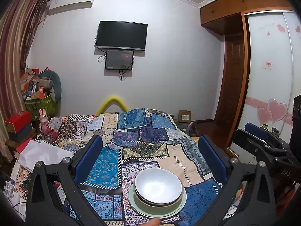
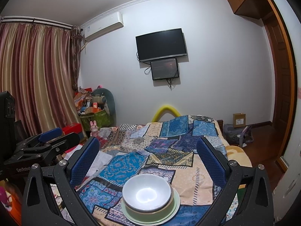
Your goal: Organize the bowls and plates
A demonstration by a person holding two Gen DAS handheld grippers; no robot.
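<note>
A white bowl (image 1: 158, 185) sits nested in a green bowl (image 1: 150, 206), which stands on a pale green plate (image 1: 180, 207), all on the patchwork bedspread (image 1: 143, 137). The stack lies low between the open fingers of my left gripper (image 1: 152, 146), which is empty and above it. In the right wrist view the same white bowl (image 2: 147, 190), green bowl (image 2: 148, 211) and plate (image 2: 175, 205) lie low between the open fingers of my right gripper (image 2: 149, 146), also empty. Each gripper shows at the edge of the other's view: the right one (image 1: 259, 131), the left one (image 2: 49, 133).
The bedspread (image 2: 169, 141) covers a bed. White paper (image 1: 43, 154) lies at its left edge. Boxes and bags (image 1: 37, 94) pile in the left corner by the curtain (image 2: 33, 75). A cardboard box (image 2: 239, 120) and wardrobe (image 1: 269, 75) stand on the right.
</note>
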